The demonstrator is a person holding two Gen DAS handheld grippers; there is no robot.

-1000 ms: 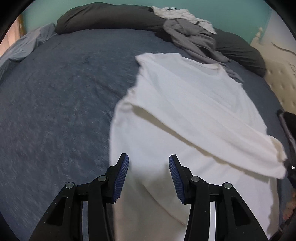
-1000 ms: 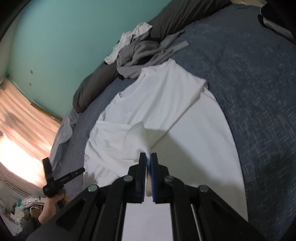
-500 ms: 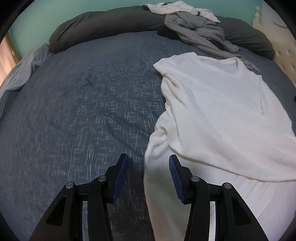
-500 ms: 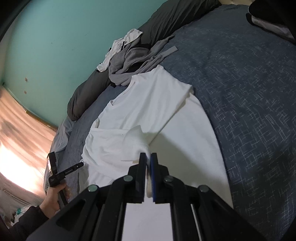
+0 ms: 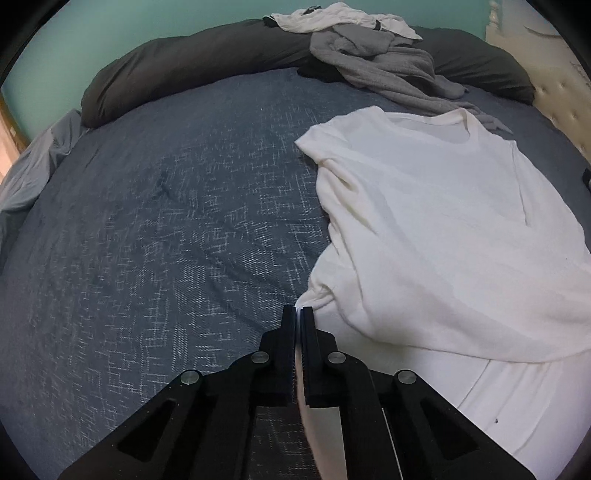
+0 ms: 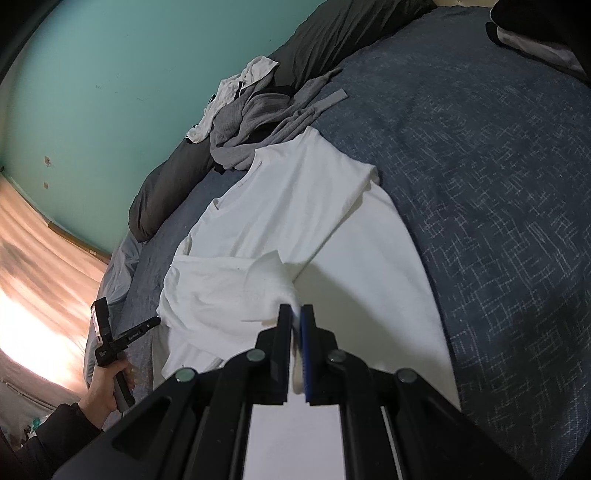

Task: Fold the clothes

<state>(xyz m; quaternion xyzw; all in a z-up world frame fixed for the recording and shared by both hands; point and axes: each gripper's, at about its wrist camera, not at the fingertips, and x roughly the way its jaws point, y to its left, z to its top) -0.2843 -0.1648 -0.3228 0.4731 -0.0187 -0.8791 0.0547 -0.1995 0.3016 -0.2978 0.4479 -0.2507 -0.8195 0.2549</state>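
White cotton-like knit, thin and limp: T-shirt spread on the blue bed cover, neck toward the dark pillows, one side already turned over the body in a diagonal flap. Judged light, soft, without stiffness; expected to sag and drape from any pinch, to wrinkle rather than slide as a sheet, and to cling slightly to the textured cover. Not fragile; no risk of damage from a firm pinch, only of uneven folds. Left claw closed at the shirt's left border, near the bunched sleeve, a sliver of white showing between the pads; taken as a grip on the edge, though thin. Right claw clamped on a raised peak of white cloth, fabric visibly caught between the blue pads and lifted clear of the layer beneath. Best holds, by judgement: hems, sleeve seams and corners, where doubled fabric gives the pads more to bite; single-layer mid-panel pinches likely to gather extra cloth and skew the fold. Two holds well apart along one edge advised, to keep that edge taut while carried over. Grey garment and another pale one heaped near the pillows, apart from the work. Opposite hand with its tool visible from the right wrist view, beside the bed's edge.
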